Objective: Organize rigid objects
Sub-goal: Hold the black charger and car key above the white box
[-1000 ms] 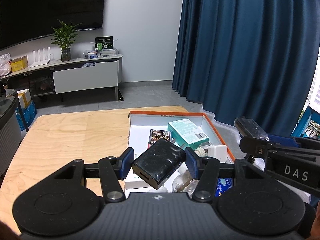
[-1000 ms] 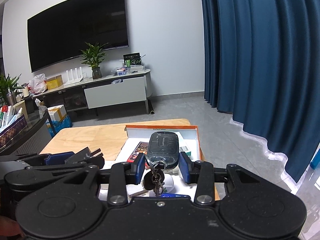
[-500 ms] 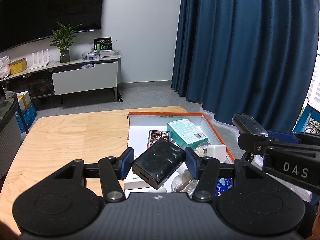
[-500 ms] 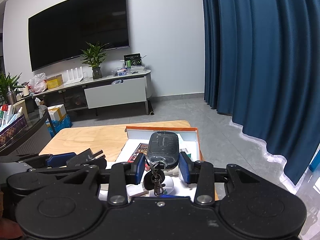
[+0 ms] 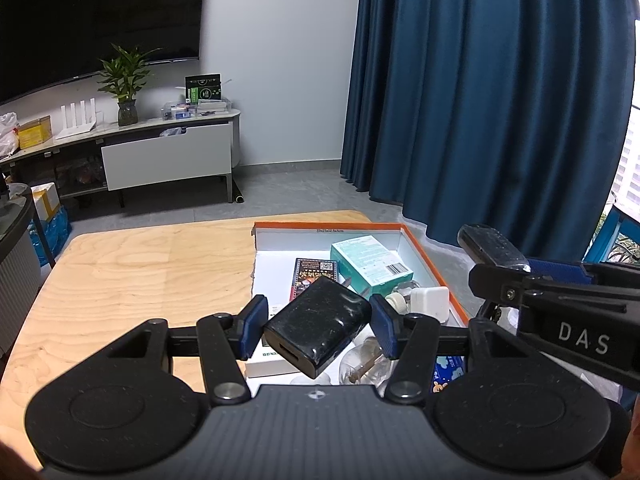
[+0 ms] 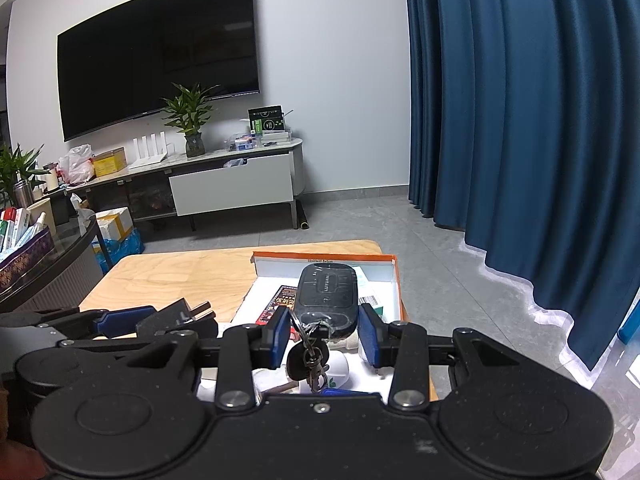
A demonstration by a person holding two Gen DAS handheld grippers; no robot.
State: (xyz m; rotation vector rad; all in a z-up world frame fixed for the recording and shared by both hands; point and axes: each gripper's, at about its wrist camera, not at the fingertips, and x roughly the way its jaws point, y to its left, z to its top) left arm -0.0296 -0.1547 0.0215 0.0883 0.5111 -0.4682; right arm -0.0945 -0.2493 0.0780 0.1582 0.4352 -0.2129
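Observation:
My left gripper (image 5: 318, 330) is shut on a black power adapter (image 5: 318, 330), held tilted above the near end of an orange-rimmed white box (image 5: 424, 246). My right gripper (image 6: 324, 334) is shut on a black remote key fob (image 6: 327, 300) with a key ring and keys (image 6: 310, 356) hanging under it, also above the box (image 6: 394, 276). The fob and right gripper also show at the right of the left wrist view (image 5: 492, 246). In the box lie a teal carton (image 5: 370, 264), a dark printed card box (image 5: 314, 278), a white charger (image 5: 430, 302) and a small bottle.
The box sits at the right end of a light wooden table (image 5: 132, 280). A blue curtain (image 5: 480, 100) hangs to the right. A TV cabinet (image 5: 160, 152) with a plant stands at the far wall. A round grey side table (image 6: 52, 264) is on the left.
Both grippers have risen slightly with their loads. The grips are unchanged.

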